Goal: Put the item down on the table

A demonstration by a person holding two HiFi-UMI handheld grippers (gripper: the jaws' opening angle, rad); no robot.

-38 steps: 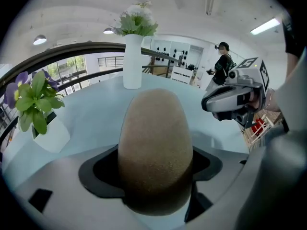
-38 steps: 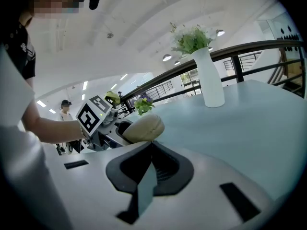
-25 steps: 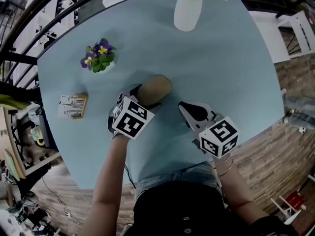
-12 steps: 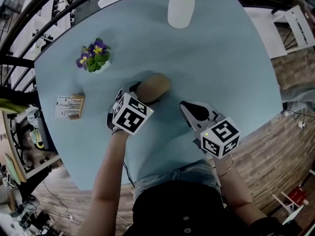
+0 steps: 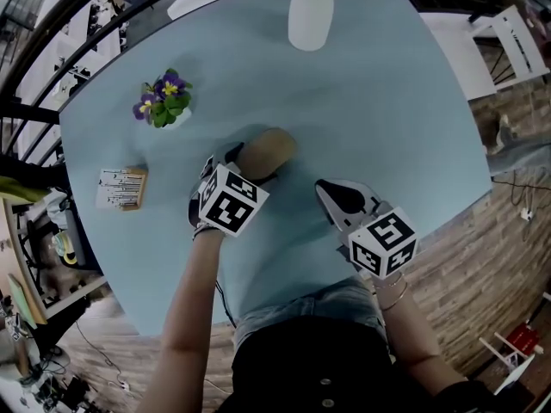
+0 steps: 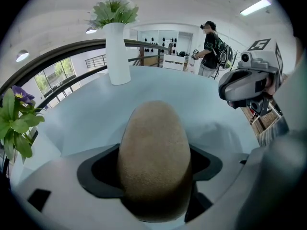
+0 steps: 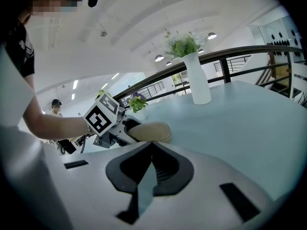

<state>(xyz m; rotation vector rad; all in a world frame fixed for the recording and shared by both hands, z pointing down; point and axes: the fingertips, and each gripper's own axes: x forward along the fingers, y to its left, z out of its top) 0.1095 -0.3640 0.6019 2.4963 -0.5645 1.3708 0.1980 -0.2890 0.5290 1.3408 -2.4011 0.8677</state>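
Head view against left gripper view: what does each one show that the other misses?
Only the head view shows the wooden card block near the table's edge and the left claw's own marker cube. Only the left gripper view shows a person standing far off and the ceiling lights. Both show the brown egg-shaped item held in the left claw, the right claw, the white vase, the purple flowers and the blue table.
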